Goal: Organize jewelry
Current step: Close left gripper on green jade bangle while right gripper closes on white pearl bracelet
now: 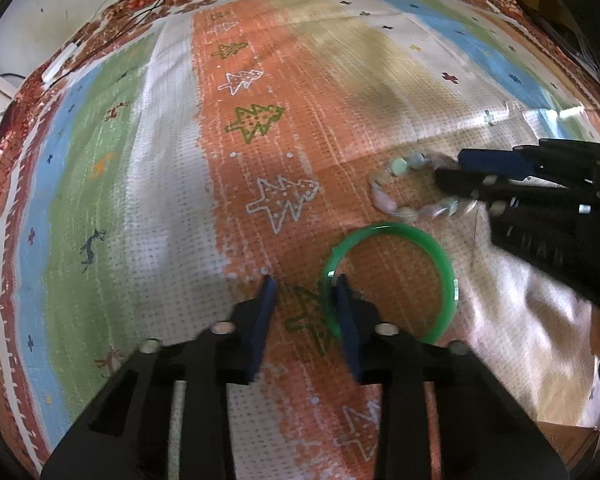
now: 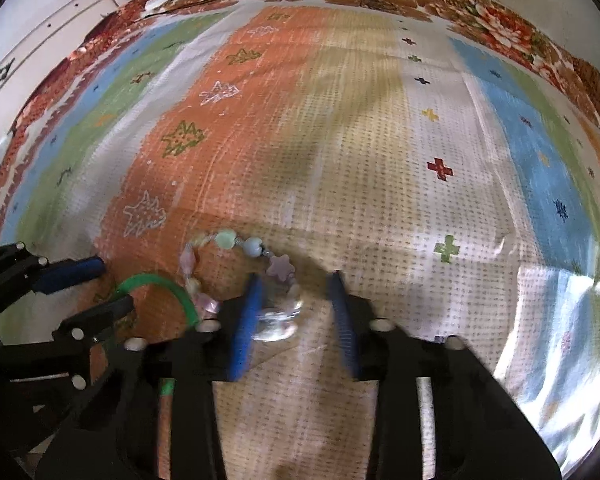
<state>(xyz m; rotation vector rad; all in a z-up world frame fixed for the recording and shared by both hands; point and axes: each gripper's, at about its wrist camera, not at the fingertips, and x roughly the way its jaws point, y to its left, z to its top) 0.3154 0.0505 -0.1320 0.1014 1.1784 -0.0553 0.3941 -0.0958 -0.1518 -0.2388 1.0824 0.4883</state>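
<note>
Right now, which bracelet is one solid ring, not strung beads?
The green bangle: a smooth unbroken hoop; the pastel beaded bracelet beside it isn't.

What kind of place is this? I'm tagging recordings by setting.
Probably a home, perhaps a bedroom. A woven mat with coloured stripes and tree motifs lies over a floral spread; a white cabinet stands by the wall. On the mat lie a green bangle and a beaded bracelet.

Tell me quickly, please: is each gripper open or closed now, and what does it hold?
The left gripper: open, the bangle rim between its fingers, not pinched.
The right gripper: open, the bracelet beads between its fingers, not pinched.
</note>
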